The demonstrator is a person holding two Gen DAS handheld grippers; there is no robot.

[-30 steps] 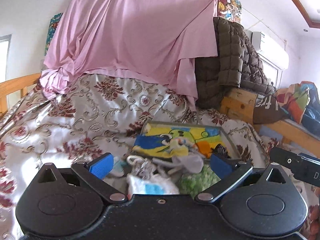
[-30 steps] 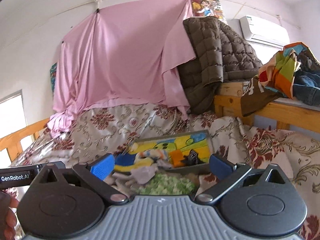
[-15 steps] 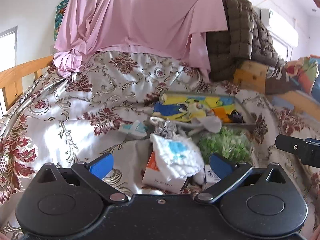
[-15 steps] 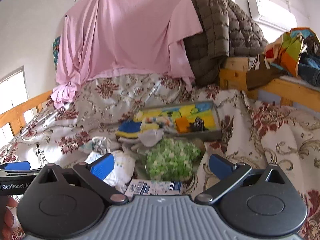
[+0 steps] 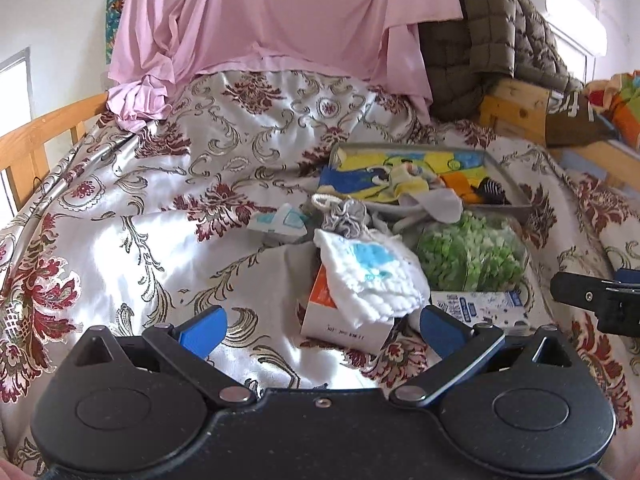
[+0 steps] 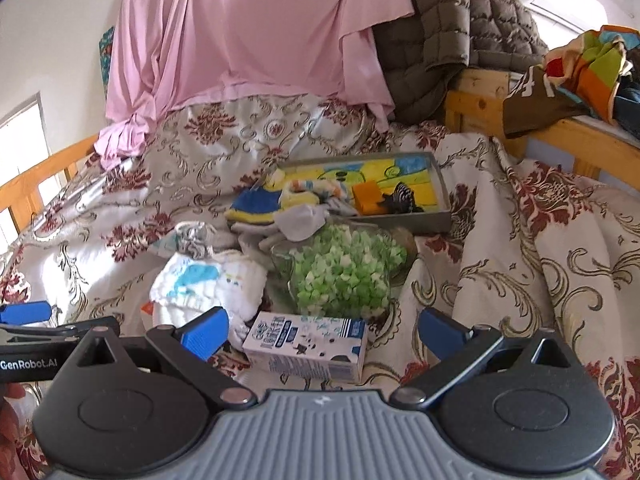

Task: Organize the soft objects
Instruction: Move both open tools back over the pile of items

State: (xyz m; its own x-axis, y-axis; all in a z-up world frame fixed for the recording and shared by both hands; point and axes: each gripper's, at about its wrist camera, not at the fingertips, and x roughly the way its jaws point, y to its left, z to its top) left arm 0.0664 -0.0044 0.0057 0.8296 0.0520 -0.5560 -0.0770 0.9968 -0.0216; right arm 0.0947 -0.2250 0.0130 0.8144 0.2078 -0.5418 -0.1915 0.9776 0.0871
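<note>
Both grippers hovered over the bed [image 5: 120, 240] with fingers spread wide and empty. Ahead of the left gripper [image 5: 322, 330], between its fingers, a white cloth [image 5: 370, 276] lay draped on a small box [image 5: 344, 326]. Between the right gripper's [image 6: 324, 330] fingers lay a carton [image 6: 306, 346], with a green bag [image 6: 344, 276] just beyond and the tray [image 6: 440, 196] farther off.

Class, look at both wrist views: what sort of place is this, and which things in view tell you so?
Most likely a bedroom: a floral bedspread over a bed with a wooden bed rail, and a quilted jacket hung up behind.
</note>
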